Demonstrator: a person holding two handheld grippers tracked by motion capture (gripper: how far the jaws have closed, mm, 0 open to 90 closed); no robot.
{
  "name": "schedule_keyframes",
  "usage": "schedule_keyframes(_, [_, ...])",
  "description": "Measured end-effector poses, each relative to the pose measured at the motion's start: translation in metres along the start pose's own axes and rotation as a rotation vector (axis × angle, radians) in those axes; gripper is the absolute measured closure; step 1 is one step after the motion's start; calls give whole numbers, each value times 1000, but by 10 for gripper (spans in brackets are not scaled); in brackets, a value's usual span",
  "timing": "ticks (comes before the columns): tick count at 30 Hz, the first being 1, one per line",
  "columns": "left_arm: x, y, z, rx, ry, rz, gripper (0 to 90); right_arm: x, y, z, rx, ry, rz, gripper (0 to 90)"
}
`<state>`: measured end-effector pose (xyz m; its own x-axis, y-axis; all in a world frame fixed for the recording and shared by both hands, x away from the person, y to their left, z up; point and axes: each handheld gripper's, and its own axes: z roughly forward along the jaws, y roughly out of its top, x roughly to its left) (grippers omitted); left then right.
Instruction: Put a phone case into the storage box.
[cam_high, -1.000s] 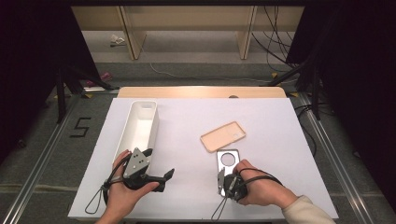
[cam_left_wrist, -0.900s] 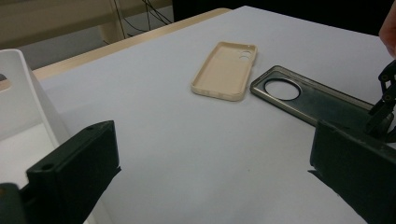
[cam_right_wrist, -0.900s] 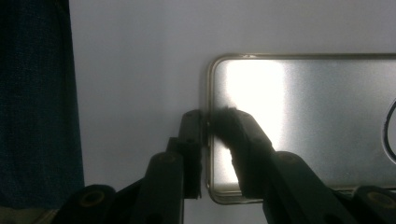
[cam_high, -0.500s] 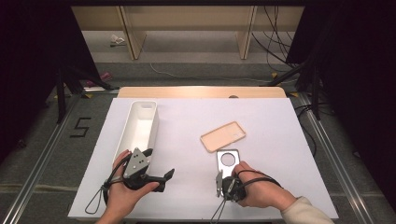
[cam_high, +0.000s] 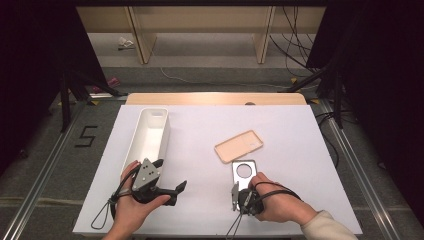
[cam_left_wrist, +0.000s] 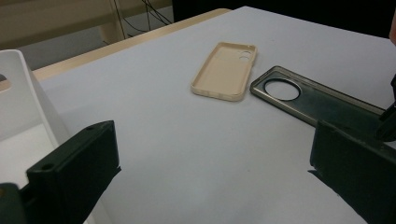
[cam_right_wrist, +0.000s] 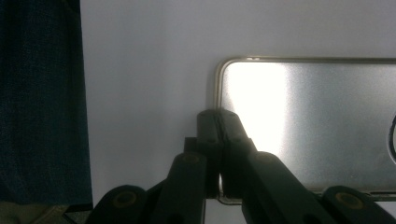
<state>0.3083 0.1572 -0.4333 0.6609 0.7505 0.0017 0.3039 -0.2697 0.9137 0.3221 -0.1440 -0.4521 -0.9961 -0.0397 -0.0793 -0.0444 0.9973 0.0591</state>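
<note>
High view: right gripper (cam_high: 234, 192) sits at the near end of the dark phone case (cam_high: 244, 172), which lies flat on the white table (cam_high: 300, 150) just beside the tan phone case (cam_high: 239, 146); its jaws have just been closing. Left gripper (cam_high: 170, 190) rests near the white bin (cam_high: 149, 135).

Left gripper view: jaws spread, nothing between.

Right gripper view: jaws pressed together on the dark case's edge. Step looks like the pickup; next comes a clean lift, likely toward the bin.

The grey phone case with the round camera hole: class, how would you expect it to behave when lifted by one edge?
The grey phone case looks thin and hollow, so probably light. Pinched at its edge by the right gripper, it may flex. Its glossy surface could slip.
</note>
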Motion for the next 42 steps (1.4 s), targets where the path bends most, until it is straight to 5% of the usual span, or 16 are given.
schedule_keyframes(7, [0,0,0,1,0,-1,9,-1,-3,-3,-15,12,14,892])
schedule_keyframes(20, [0,0,0,-2,1,-3,9,-6,-17,-27,-171,9,73,896])
schedule_keyframes(30, [0,0,0,-1,2,-1,11,-10,-28,-43,-274,-31,117,896])
schedule_keyframes(42, [-2,2,0,9,0,-4,18,-13,-30,-37,-405,-80,108,896])
